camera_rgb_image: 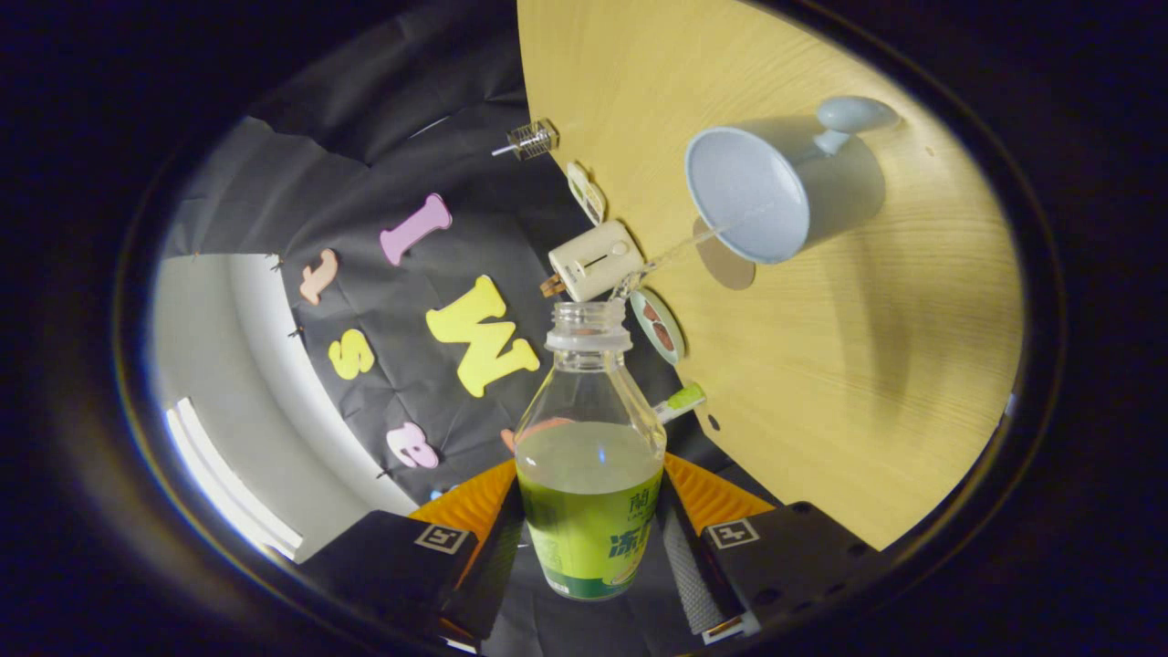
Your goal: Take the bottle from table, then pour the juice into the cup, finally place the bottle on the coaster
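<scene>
— Held how, and why?
— Gripped by the hand-held gripper, both fingers pressed on the labelled lower body of the clear plastic bottle with the green label; uncapped and tipped toward the pale blue enamel cup, mouth aimed at the cup's opening. Thin clear stream running from the bottle mouth into the cup: pouring step, by the look of it.
— Cup where?
— On the light wooden tabletop, beyond the bottle neck, handle turned away from the bottle.
— Coaster?
— Probably the brown round disc just beside the cup's rim, partly hidden by it; kept near the cup, likely for a short move after pouring.
— Juice left?
— Greenish liquid up to the bottle's shoulder; plenty to go.
— Other things?
— Small cream box near the bottle mouth, at the tabletop's edge; purpose unclear.
</scene>
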